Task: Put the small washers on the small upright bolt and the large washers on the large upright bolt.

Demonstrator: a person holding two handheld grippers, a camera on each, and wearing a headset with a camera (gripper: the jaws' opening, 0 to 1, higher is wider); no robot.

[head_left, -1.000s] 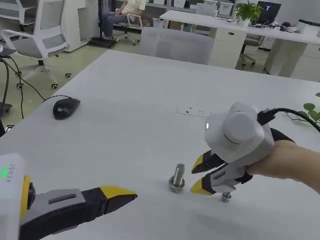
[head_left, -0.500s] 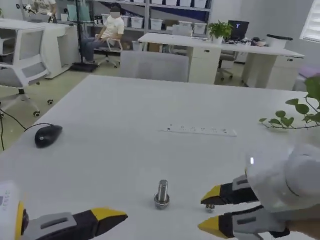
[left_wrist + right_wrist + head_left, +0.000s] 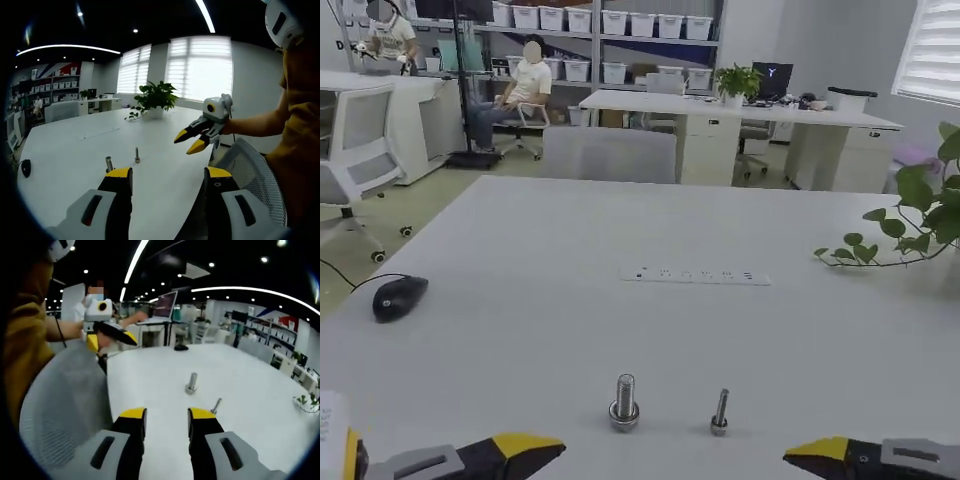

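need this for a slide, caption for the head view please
Large bolt and small bolt upright, side by side on a white table, power strip behind them.

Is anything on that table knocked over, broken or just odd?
Nothing stands out. The large bolt and small bolt both stand upright on the table; the mouse and power strip lie flat.

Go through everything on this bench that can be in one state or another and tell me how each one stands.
Large bolt: upright on the table, clear of both grippers.
Small bolt: upright, beside the large bolt, not touching it.
Left gripper: open, holding nothing.
Right gripper: open, holding nothing.
Mouse: lying on the table, off to the side of the bolts.
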